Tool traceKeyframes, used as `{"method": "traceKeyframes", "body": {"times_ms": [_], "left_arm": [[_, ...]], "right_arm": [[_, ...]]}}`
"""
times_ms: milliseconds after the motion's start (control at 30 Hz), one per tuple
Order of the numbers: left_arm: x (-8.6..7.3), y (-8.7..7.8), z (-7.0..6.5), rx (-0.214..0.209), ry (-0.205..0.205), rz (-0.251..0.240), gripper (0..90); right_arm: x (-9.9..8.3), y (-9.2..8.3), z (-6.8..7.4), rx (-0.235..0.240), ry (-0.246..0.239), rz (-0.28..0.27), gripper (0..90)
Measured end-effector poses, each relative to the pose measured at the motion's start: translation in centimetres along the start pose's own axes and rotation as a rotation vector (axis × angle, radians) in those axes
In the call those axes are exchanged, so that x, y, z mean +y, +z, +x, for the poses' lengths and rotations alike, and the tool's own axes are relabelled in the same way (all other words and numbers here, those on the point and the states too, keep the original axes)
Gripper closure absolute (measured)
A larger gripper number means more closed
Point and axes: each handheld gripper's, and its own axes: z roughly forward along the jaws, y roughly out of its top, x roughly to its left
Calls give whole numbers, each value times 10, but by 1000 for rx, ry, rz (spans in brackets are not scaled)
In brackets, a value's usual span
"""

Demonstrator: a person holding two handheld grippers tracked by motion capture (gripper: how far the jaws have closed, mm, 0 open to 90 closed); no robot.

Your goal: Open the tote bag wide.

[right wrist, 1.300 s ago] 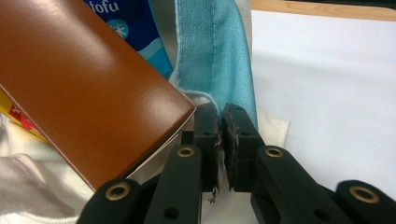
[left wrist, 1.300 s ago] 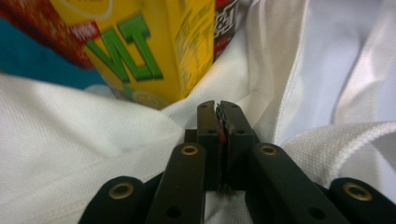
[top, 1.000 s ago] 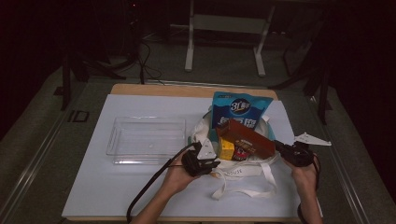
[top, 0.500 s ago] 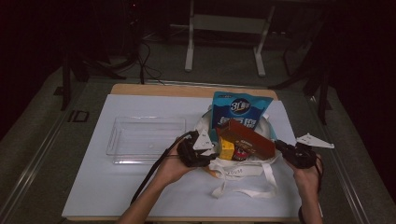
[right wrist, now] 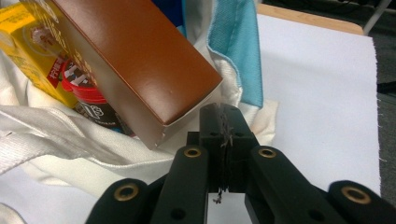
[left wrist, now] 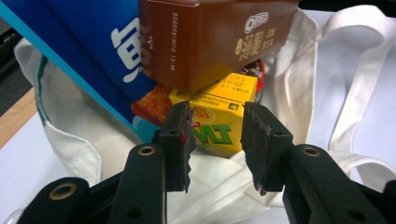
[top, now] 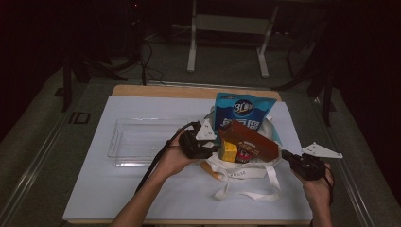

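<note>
Yellow carton (left wrist: 219, 126) sitting in white cloth bag (top: 239, 172), near the table's right front edge.
I am holding left gripper (left wrist: 215, 140) part-open astride the glossy rectangular carton, its long axis lying across the jaws, under a brown box (top: 249, 141); right gripper (right wrist: 224, 122) is closed empty.

The right gripper (right wrist: 223, 122) has its jaws pressed together with nothing between them, just below the corner of a brown box (right wrist: 135, 60). The box leans out of a white cloth bag (right wrist: 70, 144), over a yellow carton (right wrist: 28, 51), on a white table (right wrist: 317, 93).
</note>
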Motion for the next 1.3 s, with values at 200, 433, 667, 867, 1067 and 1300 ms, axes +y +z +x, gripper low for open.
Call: {"method": "traceKeyframes", "body": {"times_ms": [200, 433, 667, 867, 1067, 1300], "left_arm": [[1, 0, 5, -2, -7, 2, 629], [-1, 0, 10, 4, -15, 17, 621], [-3, 2, 18, 14, -37, 28, 615], [-3, 7, 18, 11, -33, 42, 615], [-4, 6, 20, 18, -39, 40, 615], [-7, 2, 23, 27, -52, 35, 609]], "right_arm": [[4, 10, 2, -3, -2, 33, 898], [8, 16, 2, 5, 62, -1, 899], [19, 16, 3, 5, 82, -28, 897], [14, 17, 8, -66, 36, 29, 890], [8, 23, 9, -29, 14, 90, 897], [14, 30, 14, -4, 53, 53, 898]]}}
